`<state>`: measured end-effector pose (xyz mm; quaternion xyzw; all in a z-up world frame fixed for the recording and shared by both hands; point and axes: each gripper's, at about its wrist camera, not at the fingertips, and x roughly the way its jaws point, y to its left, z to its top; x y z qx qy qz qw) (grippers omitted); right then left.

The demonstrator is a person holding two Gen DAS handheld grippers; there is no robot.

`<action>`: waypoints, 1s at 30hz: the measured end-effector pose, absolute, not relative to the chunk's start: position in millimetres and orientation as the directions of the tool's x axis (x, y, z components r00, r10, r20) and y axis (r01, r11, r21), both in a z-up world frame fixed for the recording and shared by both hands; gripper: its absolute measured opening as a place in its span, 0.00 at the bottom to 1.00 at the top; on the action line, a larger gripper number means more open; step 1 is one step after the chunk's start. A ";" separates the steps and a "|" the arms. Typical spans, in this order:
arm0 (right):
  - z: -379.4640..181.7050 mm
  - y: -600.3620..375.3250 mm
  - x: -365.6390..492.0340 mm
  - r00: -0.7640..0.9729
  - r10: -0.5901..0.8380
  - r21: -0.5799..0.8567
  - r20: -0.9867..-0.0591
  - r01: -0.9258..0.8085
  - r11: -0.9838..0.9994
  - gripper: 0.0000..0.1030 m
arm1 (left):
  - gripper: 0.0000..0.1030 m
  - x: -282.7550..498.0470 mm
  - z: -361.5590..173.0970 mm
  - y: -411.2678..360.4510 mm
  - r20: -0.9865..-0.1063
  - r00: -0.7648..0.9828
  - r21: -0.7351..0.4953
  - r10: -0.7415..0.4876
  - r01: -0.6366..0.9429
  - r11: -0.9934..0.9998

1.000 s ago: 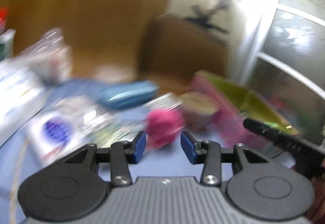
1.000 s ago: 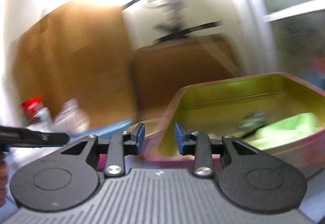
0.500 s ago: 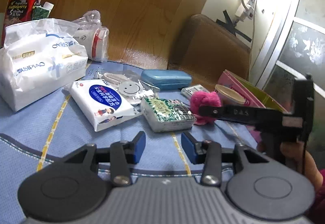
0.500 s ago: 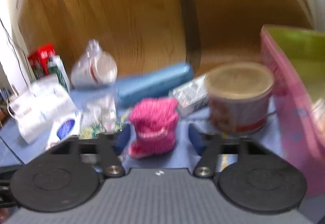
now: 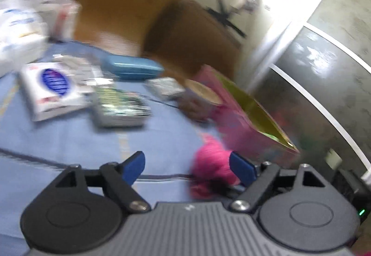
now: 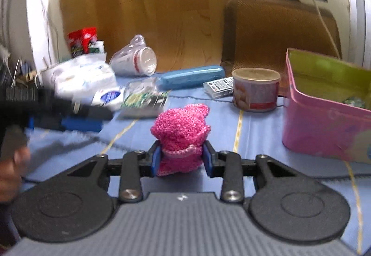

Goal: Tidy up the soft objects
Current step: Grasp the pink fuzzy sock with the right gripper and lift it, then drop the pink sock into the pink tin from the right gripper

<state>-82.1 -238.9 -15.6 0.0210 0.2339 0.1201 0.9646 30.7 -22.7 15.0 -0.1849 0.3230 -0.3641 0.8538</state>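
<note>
While the right tool [image 6: 180, 158] clamps the pink knit [image 6: 182, 133] at lower centre, over the blue worktop [image 6: 255, 130], the left tool [image 5: 189, 166] is opening, gripping nothing. The pink box [image 6: 324, 130] stands at the right edge.

Blue tablecloth [image 6: 259, 130], pink knit toy [image 6: 182, 126], tin [image 6: 256, 89], pink box [image 6: 324, 126] (open), blue case [image 6: 192, 76]

Pink crocheted soft toy [image 6: 182, 134], upright on blue cloth [image 6: 255, 130]
</note>
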 end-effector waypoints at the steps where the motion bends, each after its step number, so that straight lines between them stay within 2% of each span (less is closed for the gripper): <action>1: -17.4 -237.3 -84.4 0.864 0.236 0.082 -0.445 -0.222 0.971 0.38 | 0.82 29.9 17.5 -31.6 -0.422 0.511 -0.544 -0.749 0.519 0.660; 2: -19.0 -236.7 -85.9 0.867 0.232 0.073 -0.441 -0.223 0.972 0.38 | 0.81 29.9 19.3 -40.2 -0.429 0.495 -0.536 -0.756 0.534 0.654; 4: -19.5 -239.3 -86.2 0.871 0.233 0.081 -0.432 -0.220 0.972 0.38 | 0.72 31.4 19.8 -58.4 -0.456 0.470 -0.512 -0.756 0.557 0.654; 5: -18.5 -241.7 -86.6 0.876 0.235 0.090 -0.422 -0.217 0.972 0.38 | 0.60 33.4 19.3 -67.3 -0.474 0.456 -0.500 -0.754 0.566 0.656; 8: -12.7 -249.8 -91.8 0.900 0.213 0.088 -0.380 -0.195 0.977 0.38 | 0.46 38.8 23.7 -86.6 -0.470 0.398 -0.528 -0.787 0.588 0.613; 18: 22.2 -316.2 -97.7 0.984 -0.021 0.048 -0.177 0.030 0.998 0.38 | 0.47 52.8 90.4 -197.8 -0.398 0.383 -0.375 -0.833 0.761 0.529; 19: 23.6 -323.2 -94.3 0.984 -0.048 0.041 -0.170 0.056 0.998 0.38 | 0.47 56.4 91.9 -210.0 -0.398 0.382 -0.365 -0.834 0.768 0.526; 21: 23.1 -335.9 -84.2 0.981 -0.100 0.029 -0.166 0.106 0.994 0.39 | 0.61 61.4 91.9 -232.0 -0.409 0.416 -0.328 -0.812 0.764 0.556; 23: 15.7 -346.9 -66.7 0.967 -0.195 -0.009 -0.162 0.196 0.980 0.43 | 0.62 62.5 90.0 -244.6 -0.416 0.467 -0.286 -0.780 0.747 0.600; 24: 10.7 -350.7 -57.0 0.950 -0.266 -0.044 -0.163 0.262 0.964 0.54 | 0.62 63.2 88.4 -246.6 -0.417 0.476 -0.286 -0.774 0.740 0.609; 25: 5.9 -357.3 -48.4 0.923 -0.339 -0.078 -0.180 0.330 0.941 0.59 | 0.62 63.4 86.1 -244.0 -0.416 0.482 -0.298 -0.771 0.729 0.616; 30: -1.4 -388.2 -60.6 0.906 -0.373 0.046 -0.200 0.389 0.920 0.60 | 0.62 53.0 76.0 -204.4 -0.400 0.502 -0.304 -0.767 0.717 0.628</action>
